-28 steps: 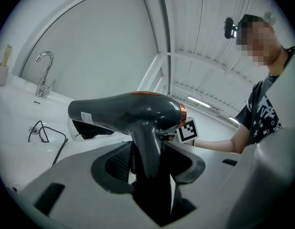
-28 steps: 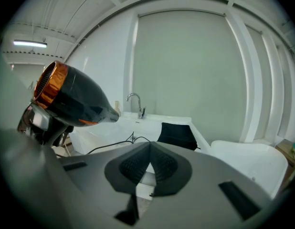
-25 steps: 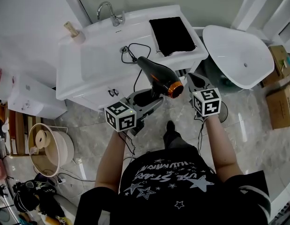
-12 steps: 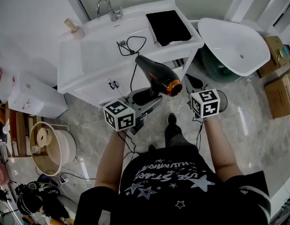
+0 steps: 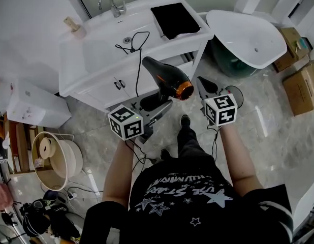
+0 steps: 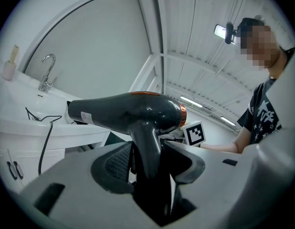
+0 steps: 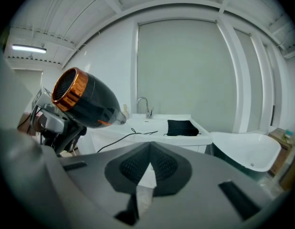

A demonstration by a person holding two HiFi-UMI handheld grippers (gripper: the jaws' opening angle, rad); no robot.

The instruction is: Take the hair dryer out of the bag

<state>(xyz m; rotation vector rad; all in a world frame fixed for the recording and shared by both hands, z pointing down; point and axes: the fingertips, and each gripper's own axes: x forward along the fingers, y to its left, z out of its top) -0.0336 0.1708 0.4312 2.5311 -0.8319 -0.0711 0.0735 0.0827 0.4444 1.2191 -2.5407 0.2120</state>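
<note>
The left gripper point(image 6: 148, 163) has its fingers clamped on the handle of the hair dryer point(image 5: 164, 77). It carries the dryer in the air just off the front edge of the tabletop point(image 5: 73, 72), barrel about level. The dryer is wholly out of the black bag point(image 5: 175, 20), which lies flat at the tabletop's right end. Its cord point(image 5: 138, 60) trails back onto the tabletop, so slack probably limits the carry. The right gripper point(image 5: 205, 87) is closed on nothing beside the dryer's orange-ringed end, apparently spare.
</note>
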